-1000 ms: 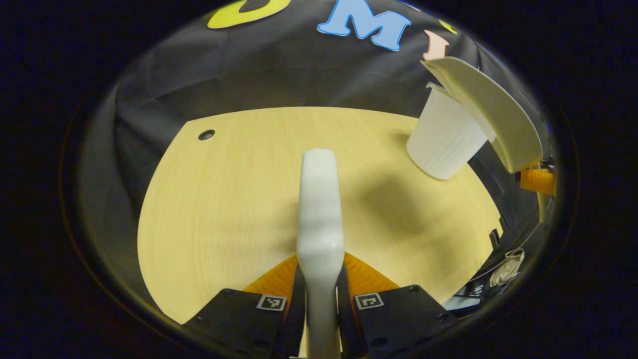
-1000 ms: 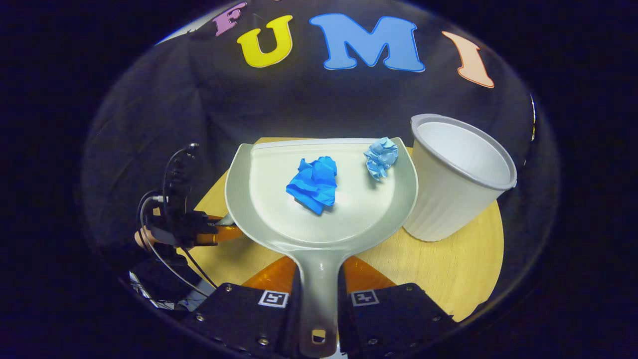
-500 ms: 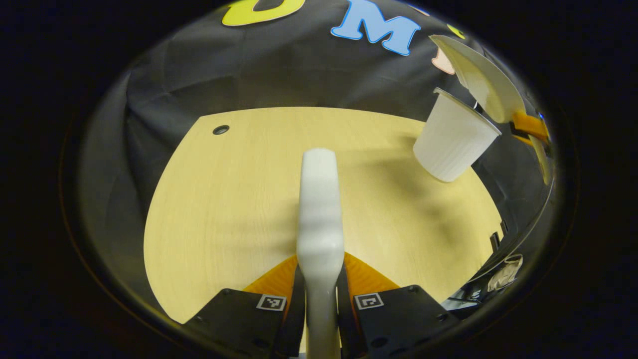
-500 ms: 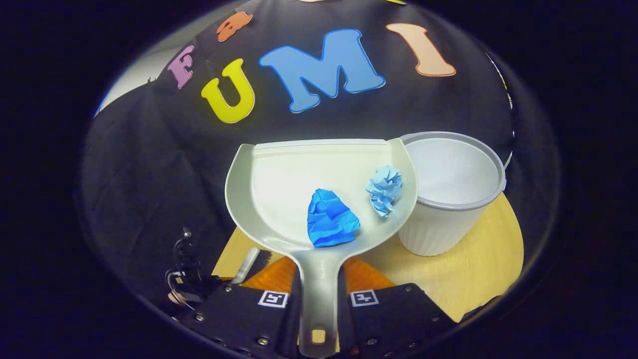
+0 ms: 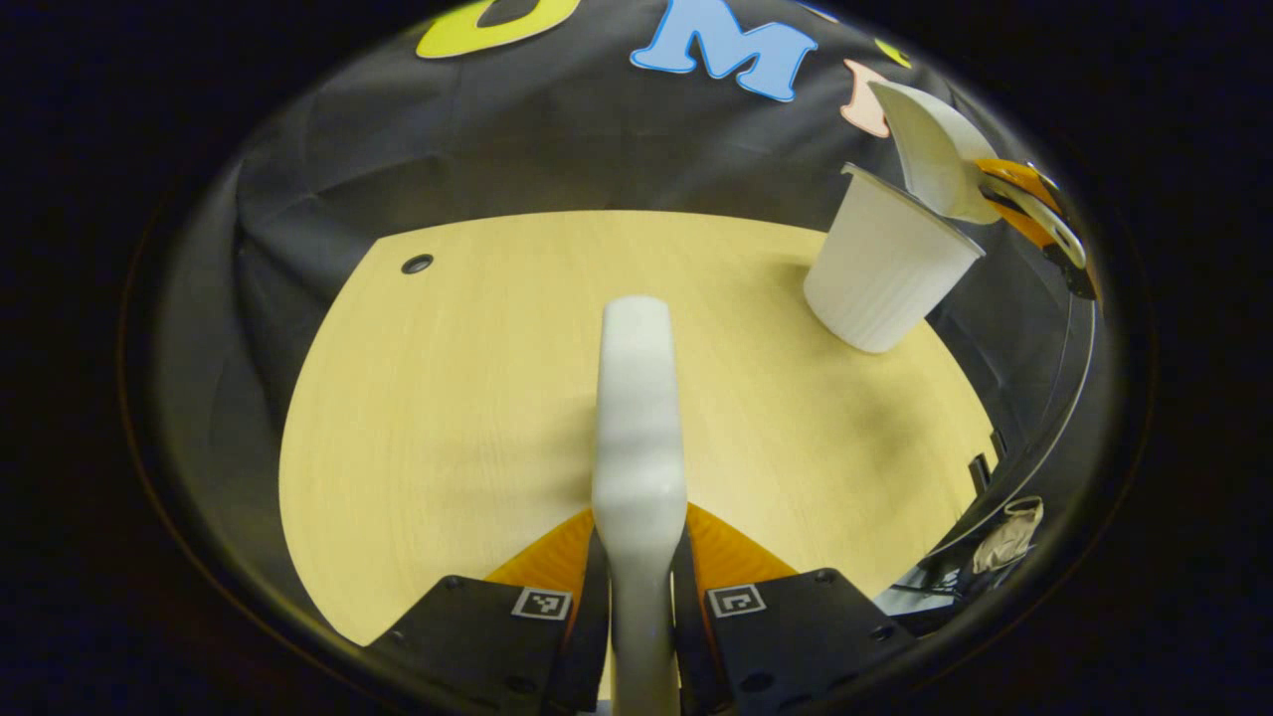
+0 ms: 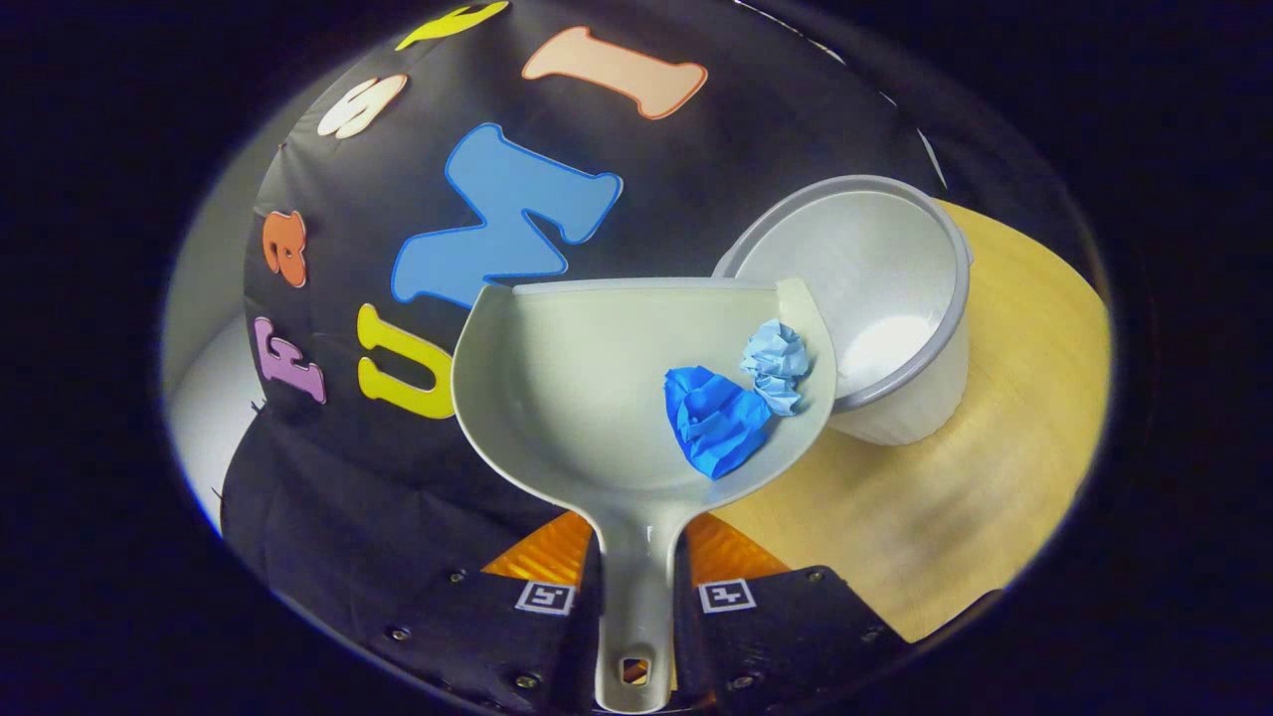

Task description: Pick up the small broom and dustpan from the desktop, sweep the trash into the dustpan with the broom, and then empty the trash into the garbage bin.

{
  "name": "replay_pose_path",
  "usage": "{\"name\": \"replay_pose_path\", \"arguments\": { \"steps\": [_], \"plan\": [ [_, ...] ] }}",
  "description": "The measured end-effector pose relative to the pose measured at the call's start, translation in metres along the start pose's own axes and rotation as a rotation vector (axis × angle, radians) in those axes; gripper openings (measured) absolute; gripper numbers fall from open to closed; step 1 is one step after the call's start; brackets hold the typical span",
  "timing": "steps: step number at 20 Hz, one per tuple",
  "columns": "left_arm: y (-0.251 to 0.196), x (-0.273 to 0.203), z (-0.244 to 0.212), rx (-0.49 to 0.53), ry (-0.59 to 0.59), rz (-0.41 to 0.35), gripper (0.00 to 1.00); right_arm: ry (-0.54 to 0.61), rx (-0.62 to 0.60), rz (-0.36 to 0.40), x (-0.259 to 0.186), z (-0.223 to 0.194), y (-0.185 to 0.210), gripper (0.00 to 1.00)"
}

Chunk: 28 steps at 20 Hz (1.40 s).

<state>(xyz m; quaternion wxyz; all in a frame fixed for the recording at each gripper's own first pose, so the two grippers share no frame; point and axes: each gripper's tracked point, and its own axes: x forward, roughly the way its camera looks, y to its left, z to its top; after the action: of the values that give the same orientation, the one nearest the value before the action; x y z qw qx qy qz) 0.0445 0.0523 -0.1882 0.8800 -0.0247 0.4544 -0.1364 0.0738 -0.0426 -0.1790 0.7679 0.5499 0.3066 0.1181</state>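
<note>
The right tongs (image 6: 636,587) are closed on the handle of the dustpan (image 6: 587,398), one finger pressed to each side of it. The pan is held up off the surface (image 6: 995,447) and rolled toward its right side, so the two bits of trash have gathered against that wall: a dark blue wad (image 6: 718,418) and a pale blue wad (image 6: 776,363), touching each other. The pan's right corner overlaps the rim of the bin (image 6: 875,298), a white ribbed tub standing on the wooden surface near the black cloth wall. Inside the bin I see only its pale bottom.

The left tongs (image 5: 638,587) grip the broom (image 5: 638,418) by its white handle, which juts straight ahead between the fingers above the surface (image 5: 448,398); the bristles I cannot see. From the left gripper view the bin (image 5: 880,273) stands at the far right corner of the surface, with the dustpan (image 5: 935,149) tipped over its rim and the other tongs behind it. A small dark hole (image 5: 417,264) sits in the surface at the far left.
</note>
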Motion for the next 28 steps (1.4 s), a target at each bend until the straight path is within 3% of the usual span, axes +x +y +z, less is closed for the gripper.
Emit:
{"name": "replay_pose_path", "arguments": {
  "steps": [8, 17, 22, 28],
  "plan": [
    [-0.026, 0.007, 0.015, 0.015, 0.029, -0.056, 0.36, 0.002, 0.254, 0.033, -0.01, 0.028, 0.002, 0.3],
    [-0.036, 0.011, 0.03, 0.019, 0.057, -0.061, 0.38, 0.011, 0.413, 0.082, -0.01, 0.042, 0.004, 0.31],
    [-0.041, 0.016, 0.028, -0.007, 0.054, -0.068, 0.36, 0.028, 0.379, 0.085, -0.012, 0.034, 0.007, 0.3],
    [-0.03, 0.009, 0.022, -0.055, 0.031, -0.06, 0.35, 0.001, 0.205, 0.075, -0.026, 0.014, 0.011, 0.3]
  ]
}}
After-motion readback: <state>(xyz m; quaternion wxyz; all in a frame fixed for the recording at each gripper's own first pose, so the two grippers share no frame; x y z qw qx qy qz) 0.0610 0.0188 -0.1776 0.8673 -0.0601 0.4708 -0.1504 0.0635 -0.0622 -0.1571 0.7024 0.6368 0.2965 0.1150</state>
